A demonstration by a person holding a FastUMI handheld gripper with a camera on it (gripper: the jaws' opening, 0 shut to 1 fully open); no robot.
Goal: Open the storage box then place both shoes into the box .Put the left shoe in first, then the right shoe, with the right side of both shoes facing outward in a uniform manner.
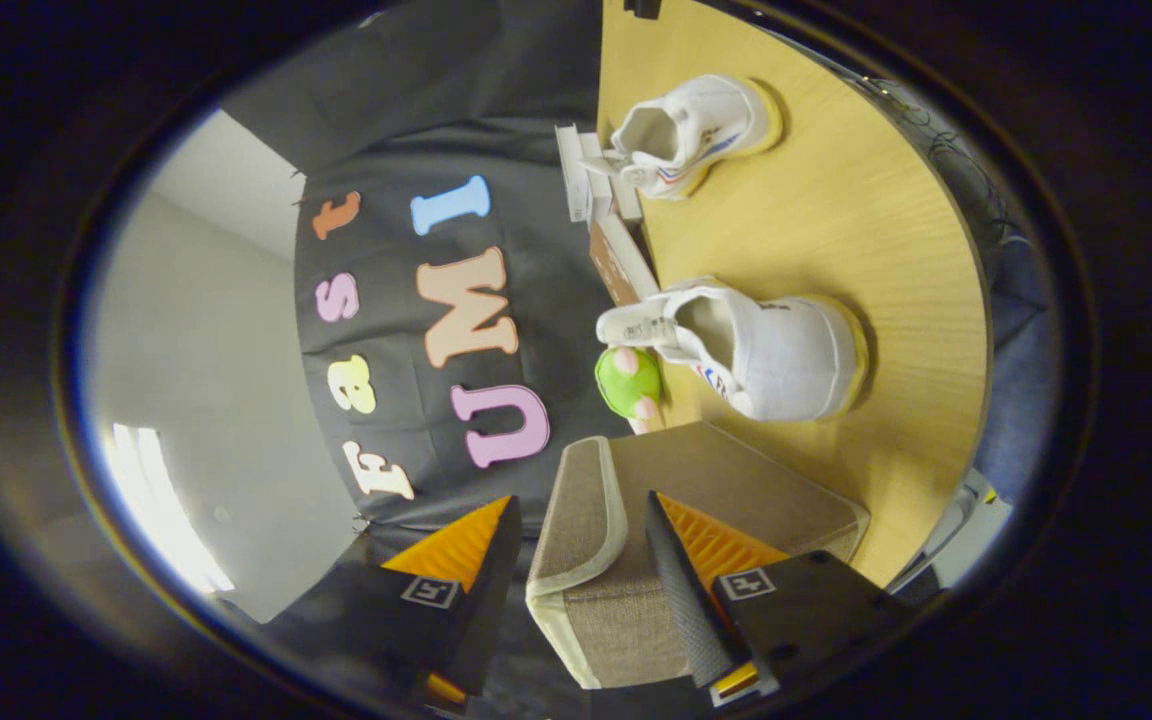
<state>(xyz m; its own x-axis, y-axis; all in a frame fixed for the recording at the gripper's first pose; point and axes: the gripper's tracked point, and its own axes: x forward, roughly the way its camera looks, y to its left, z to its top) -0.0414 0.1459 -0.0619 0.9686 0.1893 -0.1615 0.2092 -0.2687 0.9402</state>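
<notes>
Shoes come first: two white canvas shoes sit on the yellow wooden table (866,230), both with pale yellow soles and red and blue stripes on the side. The near shoe (766,350) lies just beyond the storage box, with its opening turned toward the black cloth wall. The far shoe (696,130) is well apart from it, further along the table.

One storage box (636,540) is there, made of brown-grey woven cloth with a pale trim, and its lid looks closed. The tongs (576,575) are spread open around the raised edge of the box lid; one finger sits on each side of it, and I cannot tell if they touch it.

One small green plush toy (628,382) rests beside the near shoe. A few flat white boxes (596,180) stand by the far shoe.
</notes>
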